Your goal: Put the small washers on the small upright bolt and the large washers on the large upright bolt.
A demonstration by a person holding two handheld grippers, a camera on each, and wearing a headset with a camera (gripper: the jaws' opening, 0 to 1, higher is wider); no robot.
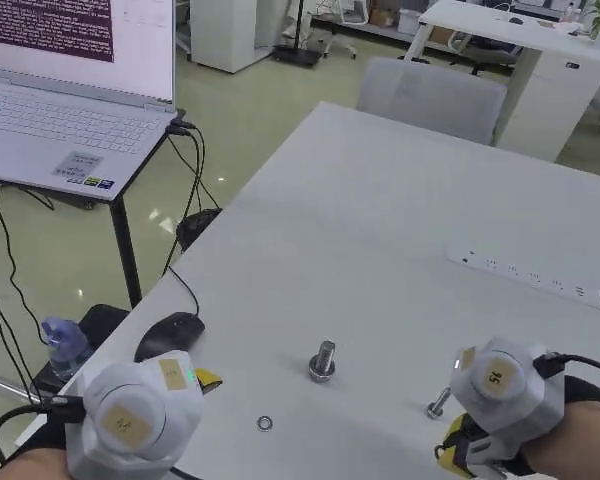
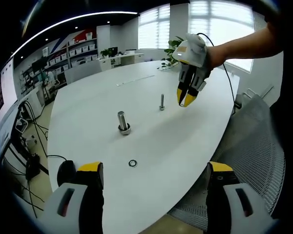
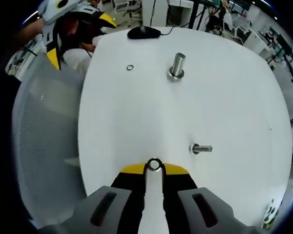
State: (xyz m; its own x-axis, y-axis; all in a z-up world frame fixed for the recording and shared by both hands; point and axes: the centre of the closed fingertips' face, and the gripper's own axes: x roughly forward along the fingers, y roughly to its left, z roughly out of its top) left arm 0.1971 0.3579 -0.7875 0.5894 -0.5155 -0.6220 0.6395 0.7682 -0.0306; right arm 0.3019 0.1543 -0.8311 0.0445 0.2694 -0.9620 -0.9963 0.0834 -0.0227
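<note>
Right gripper point(image 3: 155, 168) jaws pinch a washer point(image 3: 150, 165), small bolt point(image 3: 200, 148) just beside. Left gripper point(image 2: 155, 170) jaws spread above loose washer point(image 2: 132, 163) on surface point(image 2: 185, 141); large bolt point(image 2: 122, 122) upright beyond.

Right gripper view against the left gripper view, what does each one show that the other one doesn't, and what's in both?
Right gripper view: a washer pinched in the right gripper's shut tongs. Left gripper view: the left gripper's own tongs wide apart, with bright windows behind. Both: the large bolt, the small bolt and a loose washer on the white table.
</note>
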